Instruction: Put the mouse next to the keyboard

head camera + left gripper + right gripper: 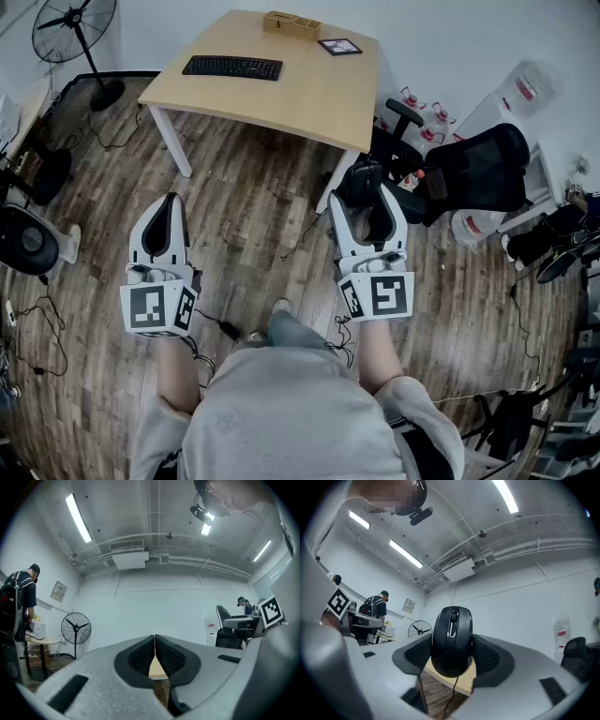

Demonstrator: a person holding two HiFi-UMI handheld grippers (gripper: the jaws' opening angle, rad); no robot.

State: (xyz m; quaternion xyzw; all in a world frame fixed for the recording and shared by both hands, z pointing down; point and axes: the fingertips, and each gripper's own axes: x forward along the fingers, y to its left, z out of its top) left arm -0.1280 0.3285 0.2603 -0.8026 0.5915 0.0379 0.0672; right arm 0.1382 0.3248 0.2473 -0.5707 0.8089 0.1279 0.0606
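An office-like lab workspace: a light wooden desk carrying a black keyboard stands on plank flooring trailed with loose cables, near a black mesh office chair and a pedestal fan. Overhead, fluorescent strip lights, a ceiling air-conditioning unit and exposed pipes hang above bare white walls.

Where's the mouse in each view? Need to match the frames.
Head view: right of centre, the mouse sits at the tips of the right gripper, short of the table.
Left gripper view: not in it.
Right gripper view: dead centre, the mouse stands upright, clamped between the jaws.
Shared landmark: the standing fan.
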